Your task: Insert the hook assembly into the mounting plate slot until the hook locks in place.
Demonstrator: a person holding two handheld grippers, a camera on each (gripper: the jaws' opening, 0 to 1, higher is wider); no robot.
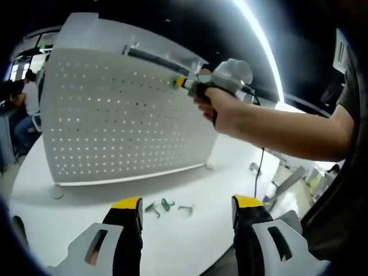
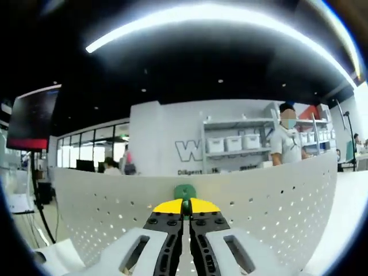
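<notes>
Green hook (image 2: 185, 192) mostly hidden in clamped right claw (image 2: 185, 206); left claw (image 1: 187, 206) agape.

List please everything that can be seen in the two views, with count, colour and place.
white perforated metal mounting plate: one, standing upright on the table
round white table: one, under the plate
small green hook held in the tongs: one, at the plate's top edge
small loose hooks: three, greenish and grey, on the table in front of the plate
white shelves with white bins: one unit, background
people: several, background
right tongs: yellow-tipped, shut on the green hook, held by a hand
left tongs: yellow-tipped, open, above the table
</notes>
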